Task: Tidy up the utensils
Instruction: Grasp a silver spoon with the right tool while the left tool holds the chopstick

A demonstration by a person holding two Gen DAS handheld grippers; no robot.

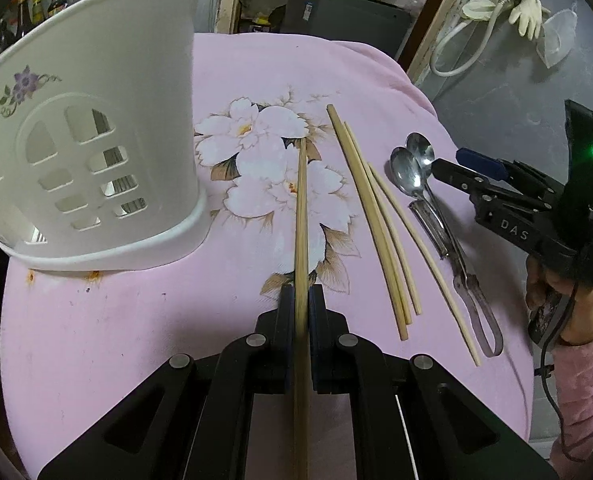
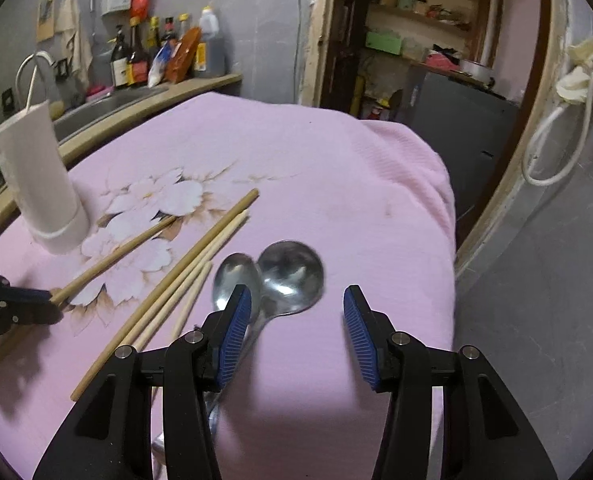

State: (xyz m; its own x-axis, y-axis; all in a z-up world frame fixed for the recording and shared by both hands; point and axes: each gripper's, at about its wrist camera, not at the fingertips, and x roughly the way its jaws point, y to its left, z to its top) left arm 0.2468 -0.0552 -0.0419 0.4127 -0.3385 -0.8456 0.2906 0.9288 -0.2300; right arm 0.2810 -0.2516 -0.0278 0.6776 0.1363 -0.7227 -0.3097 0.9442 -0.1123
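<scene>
My left gripper (image 1: 301,294) is shut on a wooden chopstick (image 1: 301,208) that points away over the pink flowered cloth (image 1: 136,320). The white perforated utensil holder (image 1: 96,128) stands to its left. Three more chopsticks (image 1: 372,216) lie on the cloth to the right, beside two steel spoons (image 1: 410,172). My right gripper (image 2: 296,308) hovers open just over the spoons (image 2: 284,276), nothing between its blue pads (image 2: 234,340). In the right wrist view the left gripper (image 2: 52,300) holds its chopstick (image 2: 116,254) near the holder (image 2: 40,184).
A person's hand in a pink sleeve (image 1: 580,364) holds the right gripper (image 1: 446,166). Behind the cloth are a counter with sauce bottles (image 2: 156,56), a doorway with shelves (image 2: 416,40), and gloves on a hose (image 1: 508,4). The cloth's right edge drops off close to the spoons.
</scene>
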